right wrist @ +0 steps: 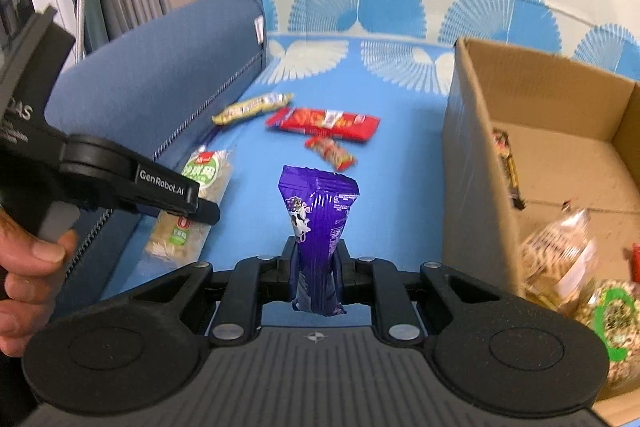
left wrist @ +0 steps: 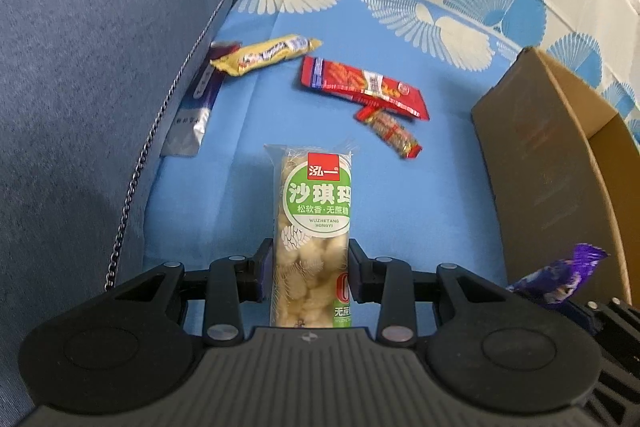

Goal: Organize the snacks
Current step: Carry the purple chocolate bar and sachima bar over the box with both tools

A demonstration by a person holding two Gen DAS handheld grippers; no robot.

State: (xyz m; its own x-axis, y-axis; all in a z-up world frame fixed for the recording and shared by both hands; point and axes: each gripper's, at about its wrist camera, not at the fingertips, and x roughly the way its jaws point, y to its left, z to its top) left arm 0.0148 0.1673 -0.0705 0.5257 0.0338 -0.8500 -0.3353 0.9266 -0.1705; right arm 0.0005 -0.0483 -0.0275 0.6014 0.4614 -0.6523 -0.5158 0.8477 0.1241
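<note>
Pinching a green-label rice cake bar (left wrist: 312, 235), the left hand-held gripper (left wrist: 311, 267) hangs over the blue sofa seat (left wrist: 240, 195); the right hand-held gripper (right wrist: 318, 267) squeezes a purple wrapper (right wrist: 318, 223) beside the cardboard box (right wrist: 472, 163).

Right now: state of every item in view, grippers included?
left gripper: shut on sachima bar
sachima bar: held, sealed
right gripper: shut on purple snack pack
purple snack pack: held upright, sealed
cardboard box: open, several snacks inside
yellow bar: loose on the blue cover
red pack: flat on the cover
small red stick: loose, beside the red pack
silver pouch: against the cushion
</note>
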